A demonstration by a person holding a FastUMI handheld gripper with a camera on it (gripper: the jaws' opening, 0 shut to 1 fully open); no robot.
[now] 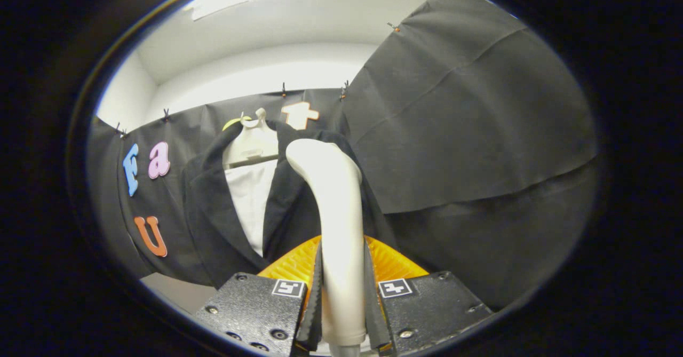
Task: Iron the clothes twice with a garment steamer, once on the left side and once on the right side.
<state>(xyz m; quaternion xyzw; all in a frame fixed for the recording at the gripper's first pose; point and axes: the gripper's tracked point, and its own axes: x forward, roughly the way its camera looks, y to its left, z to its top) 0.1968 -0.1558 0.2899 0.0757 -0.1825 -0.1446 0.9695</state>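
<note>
A: White plastic, smooth and curved — steamer handle [339, 229] clamped upright in the gripper [343, 303], rising between the two fingers and bending over at the top toward the clothes.

B: Fingers [315, 293] narrow, then?

A: Narrow, pressed on the handle from both sides, ridged pads tight against it. Nothing loose there.

B: And the clothes?

A: Just beyond the fingers, hanging against the black cloth wall [469, 133]. Dark jacket [213, 207] open at the front, white shirt [251, 197] showing inside it, both on a pale hanger [252, 141] with its hook up at the wall's top edge.

B: Steamer touching the jacket?

A: Cannot tell. Head of the steamer turned away, hidden behind the handle's bend; seen overlapping the jacket's right front panel, close to the lapel, nothing surer than that.

B: Anything lower down?

A: Orange ribbed piece [291, 263] fanning out behind the fingers, either side of the handle. Pale ceiling [299, 15] above the cloth.
</note>
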